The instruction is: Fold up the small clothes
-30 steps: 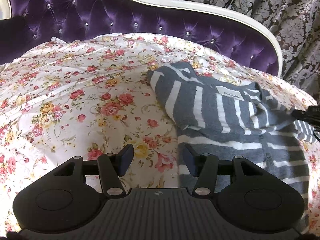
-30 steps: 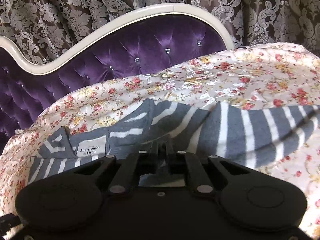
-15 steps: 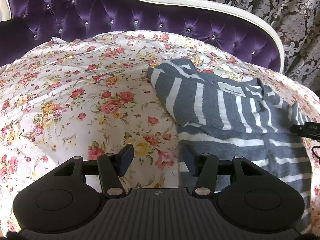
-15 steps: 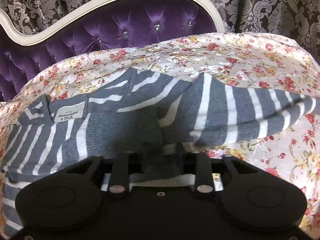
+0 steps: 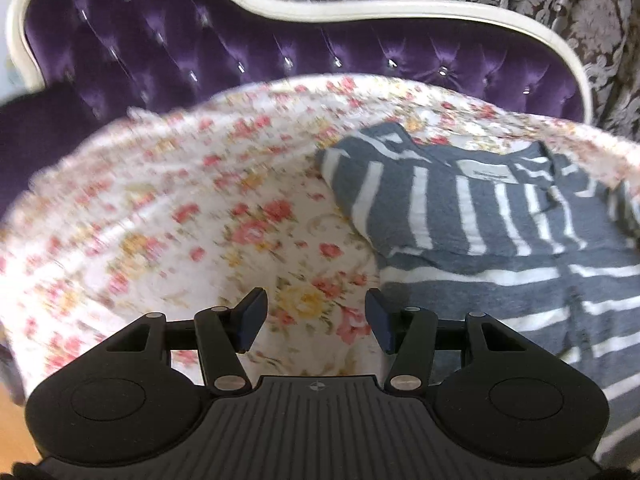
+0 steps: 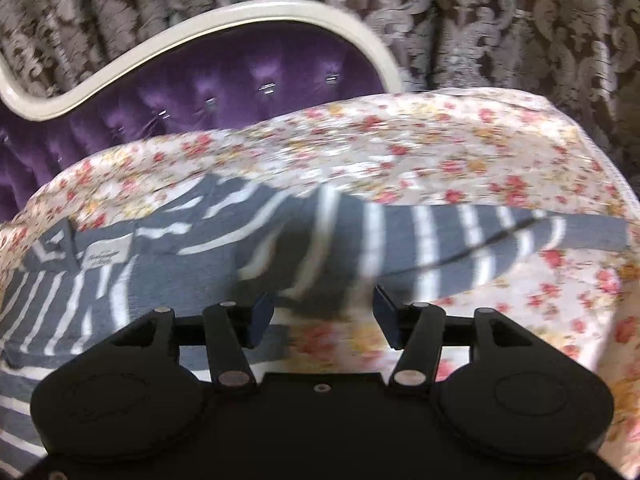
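A grey and white striped sweater (image 5: 500,232) lies on a floral sheet (image 5: 180,216), its left sleeve folded over the body and a white neck label (image 5: 486,170) showing. My left gripper (image 5: 316,320) is open and empty over bare sheet, just left of the sweater's edge. In the right wrist view the sweater (image 6: 160,272) fills the left, and its right sleeve (image 6: 460,240) stretches out to the right. My right gripper (image 6: 322,318) is open and empty, just in front of the sleeve's base. Both views are blurred.
The sheet covers a purple tufted sofa with a white curved frame (image 5: 360,20), also in the right wrist view (image 6: 200,28). Patterned damask curtains (image 6: 480,20) hang behind. The sheet's right edge (image 6: 616,184) drops off near the sleeve end.
My right gripper opened and let go of the sweater fabric, then pulled back and right. My left gripper drew back a little and stayed open.
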A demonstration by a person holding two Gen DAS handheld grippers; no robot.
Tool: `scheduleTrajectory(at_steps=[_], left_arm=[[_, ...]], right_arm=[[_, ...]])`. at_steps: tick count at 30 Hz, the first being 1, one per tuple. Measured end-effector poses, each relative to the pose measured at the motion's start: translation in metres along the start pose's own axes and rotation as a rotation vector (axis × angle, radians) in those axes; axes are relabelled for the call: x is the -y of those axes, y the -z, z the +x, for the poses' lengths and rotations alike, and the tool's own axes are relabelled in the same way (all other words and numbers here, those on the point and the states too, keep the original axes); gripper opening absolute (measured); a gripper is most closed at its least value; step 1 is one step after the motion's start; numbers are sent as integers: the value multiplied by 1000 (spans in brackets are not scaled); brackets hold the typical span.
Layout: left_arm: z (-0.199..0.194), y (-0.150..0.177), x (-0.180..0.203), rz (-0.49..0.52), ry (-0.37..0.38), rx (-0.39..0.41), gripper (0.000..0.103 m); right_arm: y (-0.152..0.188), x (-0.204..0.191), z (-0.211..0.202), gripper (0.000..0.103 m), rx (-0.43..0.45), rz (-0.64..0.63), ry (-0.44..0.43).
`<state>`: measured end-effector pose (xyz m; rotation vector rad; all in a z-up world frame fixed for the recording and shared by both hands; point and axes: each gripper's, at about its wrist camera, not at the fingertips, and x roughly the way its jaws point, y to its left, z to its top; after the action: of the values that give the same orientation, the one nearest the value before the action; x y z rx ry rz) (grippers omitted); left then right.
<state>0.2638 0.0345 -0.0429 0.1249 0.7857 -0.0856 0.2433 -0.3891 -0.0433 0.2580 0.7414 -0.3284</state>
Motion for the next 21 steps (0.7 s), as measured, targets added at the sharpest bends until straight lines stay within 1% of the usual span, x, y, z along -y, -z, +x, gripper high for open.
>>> scheduleTrajectory(at_steps=[2, 3, 7, 9, 12, 14, 17, 19, 21], left_arm=[[-6, 0, 6, 15, -25, 24, 52], [-7, 0, 7, 17, -16, 25, 52], [-6, 2, 10, -11, 75, -6, 52], [-4, 4, 13, -11, 95, -13, 52], [-1, 8, 17, -1, 102, -27, 52], [2, 10, 19, -1, 112, -40, 52], [3, 13, 21, 4, 130, -55, 52], [4, 14, 24, 14, 134, -56, 52], [6, 15, 27, 27, 132, -59, 52]], right_arm=[[-5, 20, -4, 63, 1, 30, 24], [-8, 31, -5, 63, 2, 50, 40], [-17, 79, -4, 63, -7, 134, 90], [-21, 102, -2, 63, -14, 171, 111], [-25, 137, 0, 63, -18, 233, 140], [-28, 157, 3, 63, -23, 274, 148], [-31, 182, 4, 63, -7, 321, 146], [-32, 193, 8, 63, -2, 337, 137], [-31, 199, 11, 63, -4, 344, 149]])
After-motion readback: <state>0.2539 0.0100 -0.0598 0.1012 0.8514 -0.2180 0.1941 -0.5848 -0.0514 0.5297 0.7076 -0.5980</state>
